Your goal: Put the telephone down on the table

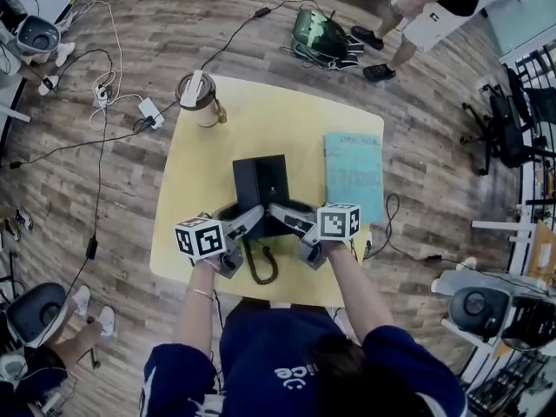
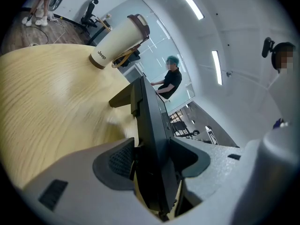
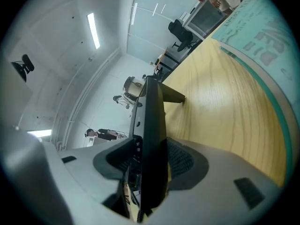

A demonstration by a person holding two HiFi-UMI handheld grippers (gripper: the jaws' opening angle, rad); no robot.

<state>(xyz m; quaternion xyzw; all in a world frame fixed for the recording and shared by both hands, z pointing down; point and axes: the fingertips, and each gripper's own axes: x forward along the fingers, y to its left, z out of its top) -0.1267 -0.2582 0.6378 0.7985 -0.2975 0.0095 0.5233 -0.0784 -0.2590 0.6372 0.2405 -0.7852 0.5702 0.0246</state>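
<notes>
The black telephone [image 1: 260, 185] sits over the middle of the yellow worktop [image 1: 261, 120], toward the person's edge, gripped from both sides. The left hand-held gripper [image 2: 151, 161] has its two ribbed pads pressed on the telephone's left edge, with the jaws spread fairly wide around the body. The right hand-held gripper [image 3: 147, 165] clamps the opposite edge the same way, its jaws closed onto the thin side. Whether the telephone's underside touches the worktop cannot be told. Its coiled cord [image 1: 261, 268] hangs toward the person between the two grippers. A tumbler [image 1: 198, 99] stands at the far left corner, and a teal booklet [image 1: 354, 172] lies to the right, apart from the telephone.
</notes>
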